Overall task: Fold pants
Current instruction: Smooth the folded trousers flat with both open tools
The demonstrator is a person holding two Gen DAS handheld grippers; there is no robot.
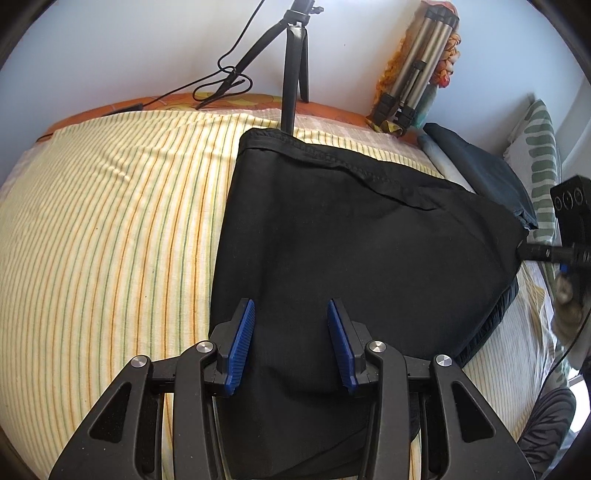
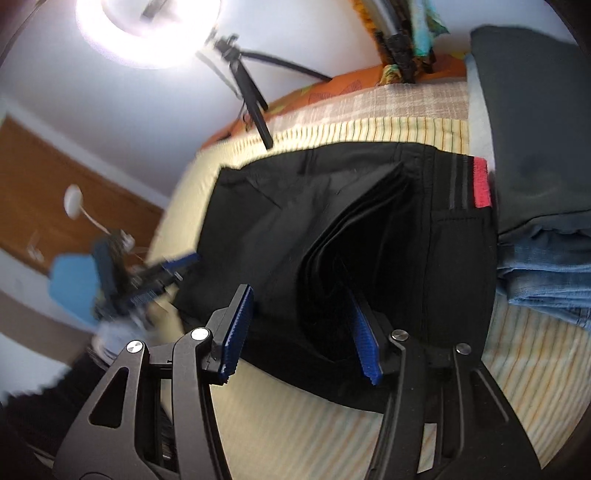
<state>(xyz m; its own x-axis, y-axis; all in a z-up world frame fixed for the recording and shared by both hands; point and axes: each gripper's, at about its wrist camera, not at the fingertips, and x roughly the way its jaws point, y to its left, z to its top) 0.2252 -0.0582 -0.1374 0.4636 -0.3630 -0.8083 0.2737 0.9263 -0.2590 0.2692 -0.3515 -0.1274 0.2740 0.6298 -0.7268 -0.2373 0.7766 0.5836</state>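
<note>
Pants: folded black cloth pants (image 1: 332, 229) on the yellow striped bedsheet (image 1: 110, 221).
Left gripper (image 1: 291, 343): jaws parted over the cloth — no grip.
Right gripper (image 2: 301, 328): released (view blurred), one pad seemingly inside a fold.

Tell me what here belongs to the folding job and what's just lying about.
Job: black pants; left hand-held gripper; right hand-held gripper.

Lying about: black tripod; silver tripod; ring light; folded jeans; pillow.

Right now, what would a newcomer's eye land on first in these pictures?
The folded black pants dominate, lying on the yellow striped bedsheet, with a red waistband tag at their right edge. A glowing white ring light blazes top left in the right wrist view. Folded blue jeans lie beside the pants.
</note>
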